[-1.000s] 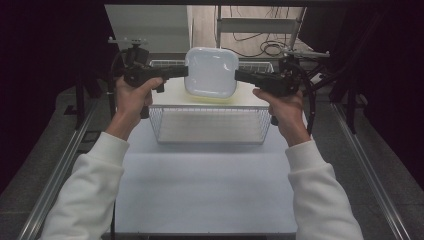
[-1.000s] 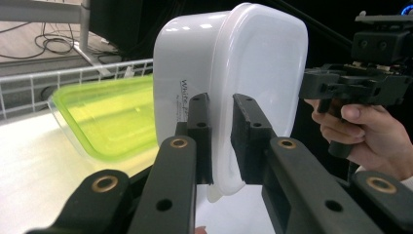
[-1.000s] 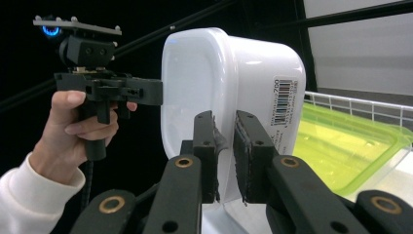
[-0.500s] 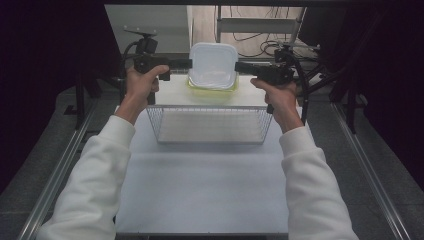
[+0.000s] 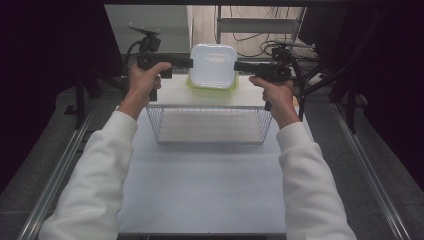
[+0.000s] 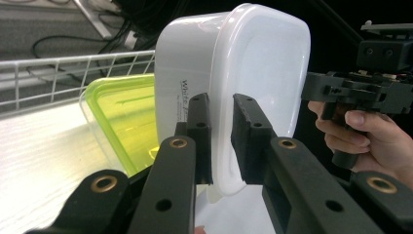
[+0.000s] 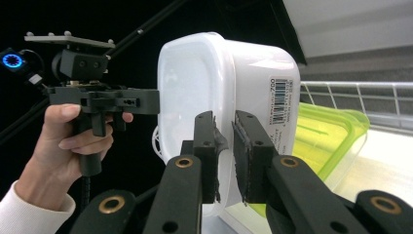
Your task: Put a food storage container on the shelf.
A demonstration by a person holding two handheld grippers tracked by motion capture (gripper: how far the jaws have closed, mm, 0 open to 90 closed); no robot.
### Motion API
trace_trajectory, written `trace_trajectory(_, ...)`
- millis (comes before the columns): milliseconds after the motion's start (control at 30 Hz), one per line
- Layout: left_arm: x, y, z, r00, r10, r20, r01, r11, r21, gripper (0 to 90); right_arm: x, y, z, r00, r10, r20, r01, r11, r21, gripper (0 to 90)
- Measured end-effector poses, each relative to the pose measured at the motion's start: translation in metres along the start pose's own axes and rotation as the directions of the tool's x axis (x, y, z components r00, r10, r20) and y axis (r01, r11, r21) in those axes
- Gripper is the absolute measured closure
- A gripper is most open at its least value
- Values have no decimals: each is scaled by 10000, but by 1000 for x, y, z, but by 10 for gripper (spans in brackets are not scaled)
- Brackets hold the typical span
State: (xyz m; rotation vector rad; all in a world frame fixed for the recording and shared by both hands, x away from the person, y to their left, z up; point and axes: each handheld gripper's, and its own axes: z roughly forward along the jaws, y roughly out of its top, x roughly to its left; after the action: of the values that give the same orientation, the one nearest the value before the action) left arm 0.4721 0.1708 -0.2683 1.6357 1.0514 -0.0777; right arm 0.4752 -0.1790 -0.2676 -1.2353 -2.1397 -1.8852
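A white lidded plastic container [image 5: 212, 65] hangs in the air between both grippers, just above a green-lidded clear container [image 5: 212, 89] that rests on the table. My left gripper [image 5: 191, 63] is shut on its left rim, and the left gripper view shows the pads [image 6: 200, 122] pinching the lid edge of the white container [image 6: 263, 73]. On the opposite side my right gripper [image 5: 235, 66] is shut on the rim. In the right gripper view its jaws [image 7: 224, 122] clamp the white container [image 7: 195, 83], barcode label facing right, with the green container [image 7: 331, 136] below.
A wire basket [image 5: 210, 125] with nothing in it stands on the white table [image 5: 200, 190], nearer the person than the containers. Dark stands and cables crowd the back and both sides. White sleeves reach in from the bottom.
Both hands have carried the white container away from the person, past the basket's far edge and a little lower, over the green container. Both grips are unchanged.
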Motion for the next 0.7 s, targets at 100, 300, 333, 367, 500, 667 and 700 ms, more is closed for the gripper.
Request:
trace_trajectory(100, 5, 3, 1, 9994, -300, 156, 299, 9995, 103, 790, -3, 1, 3, 9997, 224, 31, -224, 9997, 48, 793)
trace_trajectory(300, 17, 11, 4, 9917, -1176, 523, 1164, 9929, 247, 791, -6, 6, 6, 9975, 702, 21, -702, 9974, 156, 783)
trace_trajectory(333, 19, 14, 5, 9893, -1334, 595, 1319, 9908, 286, 791, -7, 7, 7, 9965, 836, 59, -837, 9963, 180, 779)
trace_trajectory(367, 20, 16, 6, 9877, -1441, 609, 1421, 9892, 364, 792, -9, 9, 8, 9957, 917, 113, -919, 9956, 184, 774)
trace_trajectory(500, 27, 23, 12, 9785, -1959, 643, 1937, 9803, 398, 791, -15, 13, 12, 9892, 1457, 177, -1461, 9891, 183, 760)
trace_trajectory(667, 39, 26, 19, 9568, -2742, 967, 2728, 9617, 275, 791, -26, 14, 16, 9733, 2296, 67, -2296, 9733, -67, 766)
trace_trajectory(700, 40, 26, 20, 9539, -2836, 980, 2827, 9589, 228, 789, -29, 14, 17, 9705, 2406, 130, -2404, 9706, -104, 768)
